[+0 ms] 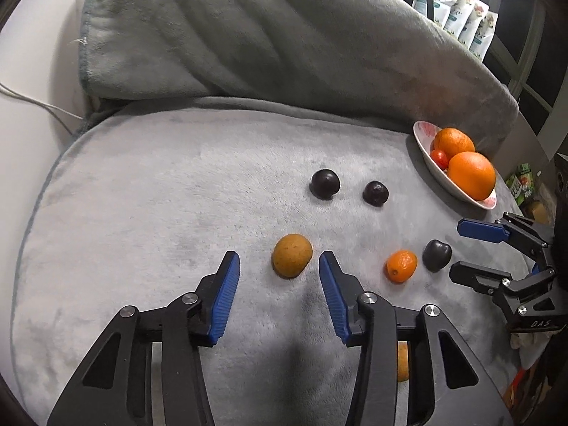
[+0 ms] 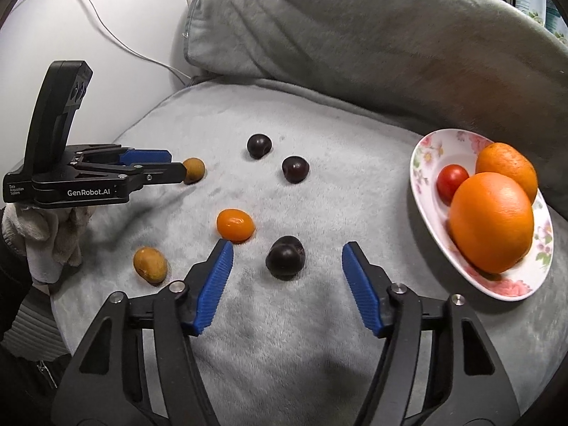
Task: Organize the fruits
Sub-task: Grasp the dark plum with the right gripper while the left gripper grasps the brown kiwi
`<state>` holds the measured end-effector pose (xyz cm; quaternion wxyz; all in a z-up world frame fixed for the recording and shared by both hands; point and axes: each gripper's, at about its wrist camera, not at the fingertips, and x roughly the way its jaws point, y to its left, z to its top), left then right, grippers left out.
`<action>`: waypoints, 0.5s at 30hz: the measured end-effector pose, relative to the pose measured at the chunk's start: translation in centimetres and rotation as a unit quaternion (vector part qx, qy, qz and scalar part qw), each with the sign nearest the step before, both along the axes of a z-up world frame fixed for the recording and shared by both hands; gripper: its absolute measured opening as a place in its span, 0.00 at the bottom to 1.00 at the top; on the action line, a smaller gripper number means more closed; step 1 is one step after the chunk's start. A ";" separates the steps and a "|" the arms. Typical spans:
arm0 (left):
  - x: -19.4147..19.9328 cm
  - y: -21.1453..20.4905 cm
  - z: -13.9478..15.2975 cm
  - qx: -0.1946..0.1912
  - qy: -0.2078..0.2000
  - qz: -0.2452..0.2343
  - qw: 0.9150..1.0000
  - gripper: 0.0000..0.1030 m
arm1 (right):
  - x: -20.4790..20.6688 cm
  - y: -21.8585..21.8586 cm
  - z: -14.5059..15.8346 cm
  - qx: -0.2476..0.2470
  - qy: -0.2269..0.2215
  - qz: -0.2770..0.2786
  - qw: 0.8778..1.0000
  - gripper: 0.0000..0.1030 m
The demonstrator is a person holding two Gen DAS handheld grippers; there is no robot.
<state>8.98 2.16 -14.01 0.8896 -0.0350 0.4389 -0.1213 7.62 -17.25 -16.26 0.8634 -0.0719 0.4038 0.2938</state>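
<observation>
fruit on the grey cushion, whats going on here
A person is sorting fruit with a gripper in each hand. Both are open and hold nothing. The left gripper is lined up on a brown fruit, and the right gripper has a dark plum between its fingers, not yet gripped. The plate already holds two oranges and a tomato. Two more plums, a kumquat and another brown fruit lie loose on the cushion.

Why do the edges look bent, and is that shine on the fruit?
Both views: fisheye lens curves the cushion edge and darkens the corners. Right wrist view: glare spots on the kumquat and big orange. Left wrist view: soft shadow below the left tongs.
</observation>
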 end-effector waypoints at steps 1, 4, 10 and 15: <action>0.1 -0.1 -0.1 0.001 0.001 -0.001 1.000 0.43 | 0.1 0.1 -0.2 -0.001 0.002 0.000 1.000 0.62; 0.4 -0.4 -0.3 0.005 0.004 -0.004 1.000 0.41 | 0.5 0.2 -0.5 -0.004 0.009 -0.001 1.000 0.57; 1.0 -0.5 -0.7 0.012 0.009 -0.007 1.000 0.38 | 1.1 0.5 -1.1 -0.006 0.019 0.001 1.000 0.53; 1.3 -1.0 -0.8 0.011 0.011 -0.014 1.000 0.34 | 1.4 0.8 -1.5 -0.007 0.025 0.004 1.000 0.47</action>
